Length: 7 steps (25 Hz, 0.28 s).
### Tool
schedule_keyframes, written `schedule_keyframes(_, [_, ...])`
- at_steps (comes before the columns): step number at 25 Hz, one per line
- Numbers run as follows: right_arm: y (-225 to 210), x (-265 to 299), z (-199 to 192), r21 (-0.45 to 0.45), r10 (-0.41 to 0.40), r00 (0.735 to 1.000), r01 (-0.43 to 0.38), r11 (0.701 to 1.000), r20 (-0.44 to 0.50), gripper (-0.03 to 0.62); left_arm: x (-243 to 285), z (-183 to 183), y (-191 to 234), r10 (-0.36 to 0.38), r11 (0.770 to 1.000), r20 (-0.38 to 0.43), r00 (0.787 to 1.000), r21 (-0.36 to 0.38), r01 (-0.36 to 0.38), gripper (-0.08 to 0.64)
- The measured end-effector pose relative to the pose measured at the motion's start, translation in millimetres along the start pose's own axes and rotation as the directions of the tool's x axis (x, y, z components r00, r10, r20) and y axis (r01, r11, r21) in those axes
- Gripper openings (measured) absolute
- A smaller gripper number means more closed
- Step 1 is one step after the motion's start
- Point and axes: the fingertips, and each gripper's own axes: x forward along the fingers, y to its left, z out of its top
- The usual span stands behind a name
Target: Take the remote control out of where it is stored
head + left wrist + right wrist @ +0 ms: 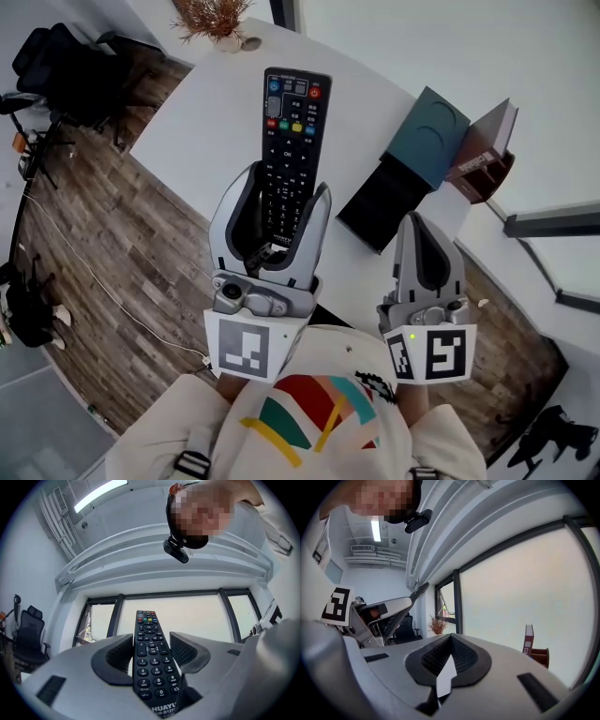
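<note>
The long black remote control (289, 131) with rows of buttons and coloured keys near its top is out of its box and in the grasp of my left tongs (281, 202). In the left gripper view the ribbed dark pads (117, 654) sit on either side of its lower half, clenched on its edges, and the rest of the remote sticks out well past the tips. That view looks up at a window and the ceiling, so I read the remote as tilted upward, clear of the white desk (192, 131).

My right tongs (419, 234) hang just beside the left pair, clenched on nothing: in the right gripper view the two pads meet at their tips.

Beyond the right tongs a black and dark teal rectangular box (427, 141) lies on the desk, apart from the remote. Just beside the box a maroon book (495, 127) stands in a brown wooden holder (487, 178). At the desk's far edge I see a dried brown plant (214, 14). Off the desk lie the wood-plank floor (122, 244) and a black office chair (66, 61).
</note>
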Motion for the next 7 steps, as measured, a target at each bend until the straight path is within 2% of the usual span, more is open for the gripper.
schedule_keyframes(7, [-1,-19,4,-0.010,-0.019,1.000,0.019,1.000,0.009,-0.006,-8,12,-9,-0.002,1.000,0.017,1.000,-0.024,0.003,0.255])
